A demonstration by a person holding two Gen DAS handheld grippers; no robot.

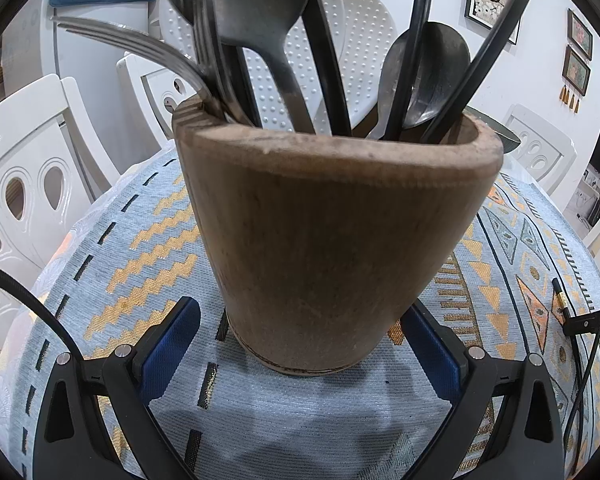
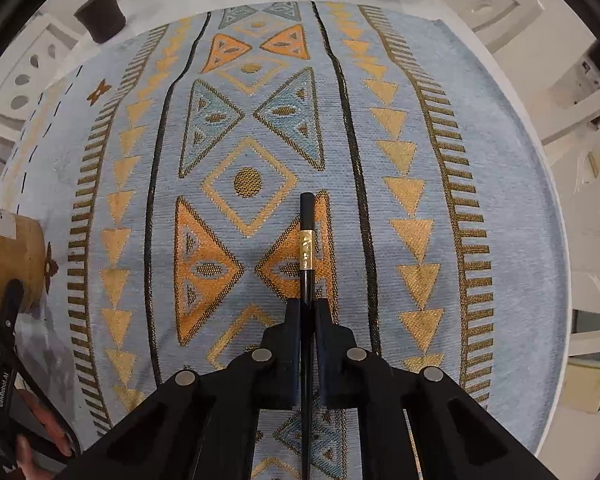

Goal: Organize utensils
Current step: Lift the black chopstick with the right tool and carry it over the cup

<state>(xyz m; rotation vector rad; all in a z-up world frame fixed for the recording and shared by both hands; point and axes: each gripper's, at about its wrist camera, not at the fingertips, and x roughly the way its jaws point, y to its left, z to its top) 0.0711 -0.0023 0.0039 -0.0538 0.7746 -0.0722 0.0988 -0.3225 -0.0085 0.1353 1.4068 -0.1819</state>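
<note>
— What sits between the left gripper (image 1: 300, 340) fingers?
— A wooden holder (image 1: 332, 232), upright on the patterned cloth (image 1: 148, 240); the blue pads (image 1: 168, 348) stand wide at either side of its base, whether touching I cannot tell.
— And inside it?
— A fork (image 1: 140, 46) leaning toward ten o'clock, a spoon (image 1: 260, 12) at twelve, a black chopstick (image 1: 488, 40) toward one.
— Anything else?
— White chairs (image 1: 24, 176) beyond.

Left gripper (image 1: 300, 344) wide, right gripper (image 2: 307, 312) clamped.
</note>
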